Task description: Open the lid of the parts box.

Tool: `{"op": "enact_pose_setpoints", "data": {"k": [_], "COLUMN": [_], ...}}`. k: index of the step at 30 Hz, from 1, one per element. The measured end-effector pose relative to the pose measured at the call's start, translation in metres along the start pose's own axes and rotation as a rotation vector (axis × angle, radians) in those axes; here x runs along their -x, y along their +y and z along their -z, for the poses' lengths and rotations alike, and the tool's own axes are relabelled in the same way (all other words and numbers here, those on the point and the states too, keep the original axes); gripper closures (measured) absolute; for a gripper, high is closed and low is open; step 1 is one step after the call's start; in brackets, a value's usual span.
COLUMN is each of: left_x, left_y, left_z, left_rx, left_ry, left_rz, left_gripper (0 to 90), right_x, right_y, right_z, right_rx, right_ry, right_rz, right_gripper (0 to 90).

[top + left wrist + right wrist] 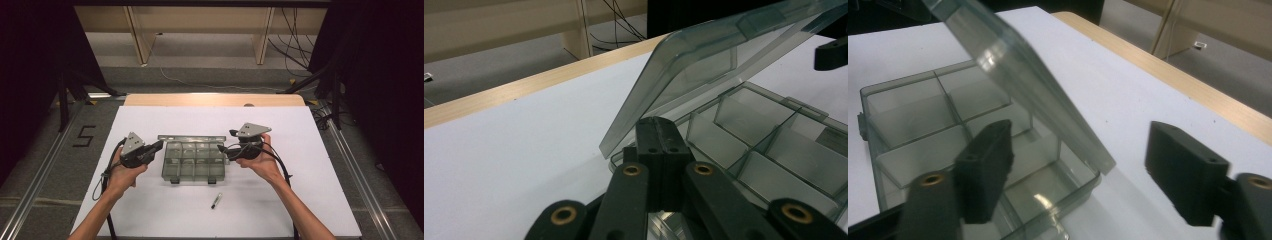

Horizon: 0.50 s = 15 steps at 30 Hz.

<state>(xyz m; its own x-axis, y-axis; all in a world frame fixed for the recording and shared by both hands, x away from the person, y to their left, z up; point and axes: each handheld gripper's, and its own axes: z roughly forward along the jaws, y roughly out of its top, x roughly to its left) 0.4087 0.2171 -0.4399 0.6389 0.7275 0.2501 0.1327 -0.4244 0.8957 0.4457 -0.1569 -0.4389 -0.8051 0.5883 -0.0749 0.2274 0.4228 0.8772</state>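
Left gripper clamped shut on empty box; right gripper wide open around raised lid, nothing gripped. Lid may drop toward 6 o'clock, unsupported.

Grey floor (cables trailing), wooden furniture legs.

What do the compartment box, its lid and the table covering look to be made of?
The compartment box and its lid look like smoky clear hard plastic, glossy: the dividers show through and light glints on it. The table covering looks like a matte white sheet, maybe foam or paper; the far table edge looks like pale wood.
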Motion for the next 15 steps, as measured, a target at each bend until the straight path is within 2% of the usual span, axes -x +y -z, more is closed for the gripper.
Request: {"op": "enact_pose_setpoints", "data": {"k": [2,3,4,6,10,13,15], "left_x": [-0.0006,-0.0008,-0.0009,-0.0012,-0.0019,-0.0019,-0.0030], "left_y": [-0.0004,-0.0005,-0.0006,-0.0009,-0.0016,-0.0030,-0.0047], "left_z": [0.0000,0.0000,0.0000,-0.0001,-0.0013,-0.0027,-0.0048], "left_rx": [-0.003,-0.002,-0.003,-0.004,-0.010,-0.039,-0.060], "left_ry": [-0.002,-0.003,-0.003,-0.003,-0.014,-0.018,-0.028], "left_rz": [-0.001,0.000,0.000,0.002,-0.003,-0.005,-0.009], "left_gripper": [89.5,89.5,89.5,89.5,88.6,87.3,83.2], "right_x": [0.0008,0.0019,0.0019,0.0031,0.0048,0.0044,0.0051], "right_y": [0.0014,0.0016,0.0016,0.0003,-0.0002,0.0003,0.0008], "right_z": [-0.0027,-0.0031,-0.0031,-0.0028,-0.0029,-0.0027,-0.0024], "right_rx": [0.009,0.010,0.010,0.004,0.023,0.022,0.024], "right_ry": [0.005,0.008,0.008,0.015,0.009,0.005,-0.004], "right_rz": [0.013,0.014,0.014,0.033,0.036,0.038,0.046], "right_gripper": [42.9,52.4,52.4,62.5,68.3,71.1,73.0]}}
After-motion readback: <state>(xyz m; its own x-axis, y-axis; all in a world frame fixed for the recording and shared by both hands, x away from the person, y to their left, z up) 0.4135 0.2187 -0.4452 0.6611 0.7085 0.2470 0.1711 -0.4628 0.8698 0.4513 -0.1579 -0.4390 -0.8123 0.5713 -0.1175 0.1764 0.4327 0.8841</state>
